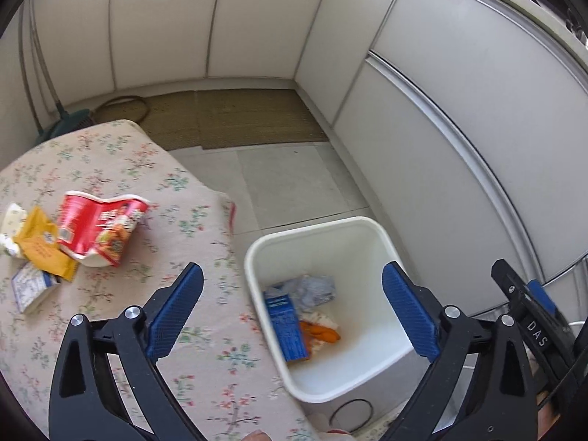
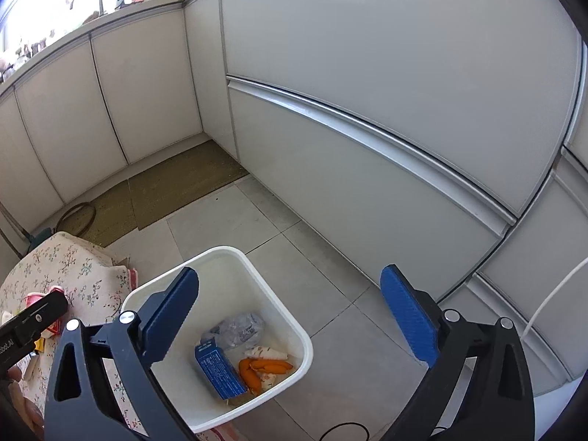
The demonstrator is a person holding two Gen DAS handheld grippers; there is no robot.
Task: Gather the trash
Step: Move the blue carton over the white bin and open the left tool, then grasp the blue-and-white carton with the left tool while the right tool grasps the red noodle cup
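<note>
Both the left gripper (image 1: pixel 290 312) and right gripper (image 2: pixel 290 312) are wide apart, holding nothing, above the white plastic bin (image 1: pixel 371 257) with a blue box (image 1: pixel 284 327) inside.

Left gripper (image 1: pixel 292 303): jaws spread wide, nothing between the blue ribbed pads (image 1: pixel 176 308), angled steeply downward, filling the lower frame. Right gripper (image 2: pixel 290 308): jaws likewise wide apart and empty, angled downward; its black body shows at the left view's right edge.

left gripper (image 1: pixel 292 307), right gripper (image 2: pixel 290 310): black frames, blue ribbed pads, silver screws
</note>
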